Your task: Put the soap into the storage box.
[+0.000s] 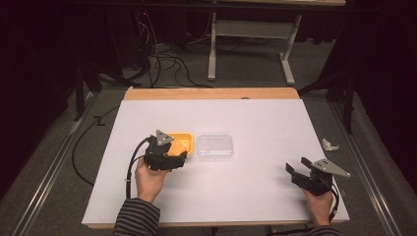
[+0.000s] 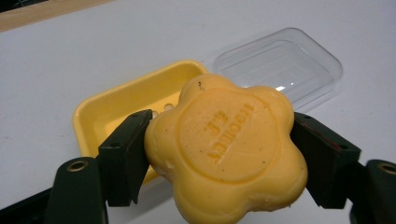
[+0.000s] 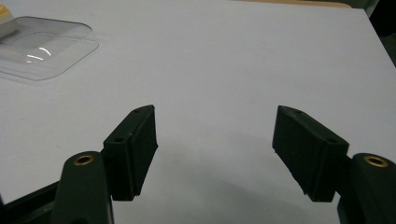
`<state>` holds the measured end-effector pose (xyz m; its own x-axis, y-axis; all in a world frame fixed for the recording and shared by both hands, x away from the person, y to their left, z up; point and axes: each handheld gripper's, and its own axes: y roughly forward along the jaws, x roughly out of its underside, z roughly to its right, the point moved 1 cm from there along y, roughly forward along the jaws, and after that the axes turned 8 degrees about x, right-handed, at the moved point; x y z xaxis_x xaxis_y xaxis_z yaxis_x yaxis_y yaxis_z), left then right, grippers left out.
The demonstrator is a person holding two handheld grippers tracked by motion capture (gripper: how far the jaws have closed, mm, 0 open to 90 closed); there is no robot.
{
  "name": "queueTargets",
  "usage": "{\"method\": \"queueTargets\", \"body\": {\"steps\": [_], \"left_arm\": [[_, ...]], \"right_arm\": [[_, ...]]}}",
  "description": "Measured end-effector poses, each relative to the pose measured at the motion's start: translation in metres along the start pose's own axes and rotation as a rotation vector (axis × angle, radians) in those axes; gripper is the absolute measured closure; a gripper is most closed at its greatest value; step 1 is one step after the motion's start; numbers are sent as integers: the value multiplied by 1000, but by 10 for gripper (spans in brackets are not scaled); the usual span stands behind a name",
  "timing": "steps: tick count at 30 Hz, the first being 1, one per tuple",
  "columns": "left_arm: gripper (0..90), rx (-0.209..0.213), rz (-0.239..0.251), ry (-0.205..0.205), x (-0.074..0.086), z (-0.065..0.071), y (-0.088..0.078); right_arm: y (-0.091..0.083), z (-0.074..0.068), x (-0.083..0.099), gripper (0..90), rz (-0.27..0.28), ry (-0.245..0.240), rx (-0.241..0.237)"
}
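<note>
Flower-shaped yellow soap [image 2: 226,149] clamped between both jaws of left gripper [image 2: 219,154], held in air just above near edge of yellow soap dish [image 2: 116,105]. Clear lid [image 2: 280,63] lies flat just beside dish, on white table [image 1: 255,191].

Step in hand, as judged: place soap in dish. Advice: bring soap over middle of tray, keep it level, lower until it rests on bottom, only then release; soap is probably slippery.

Right gripper [image 3: 215,149] wide open, holds nothing, hovers over bare table well apart from dish.
</note>
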<state>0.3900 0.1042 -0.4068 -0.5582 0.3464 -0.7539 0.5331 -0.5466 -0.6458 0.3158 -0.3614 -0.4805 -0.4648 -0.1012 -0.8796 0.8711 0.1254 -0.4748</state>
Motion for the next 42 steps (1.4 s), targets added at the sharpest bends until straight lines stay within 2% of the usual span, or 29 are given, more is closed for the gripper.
{"method": "queueTargets", "body": {"steps": [8,15,26,42], "left_arm": [[275,-13,-10,-14,-7,-7,6],[274,-53,-28,-8,-14,-13,15],[274,-78,-41,-60,-15,-29,31],[274,-92,-63,-103,-14,-37,51]], "right_arm": [[0,0,0,311,7,-8,0],[-1,0,0,311,10,0,0],[0,0,0,311,2,-5,1],[1,-1,0,311,2,-14,2]]}}
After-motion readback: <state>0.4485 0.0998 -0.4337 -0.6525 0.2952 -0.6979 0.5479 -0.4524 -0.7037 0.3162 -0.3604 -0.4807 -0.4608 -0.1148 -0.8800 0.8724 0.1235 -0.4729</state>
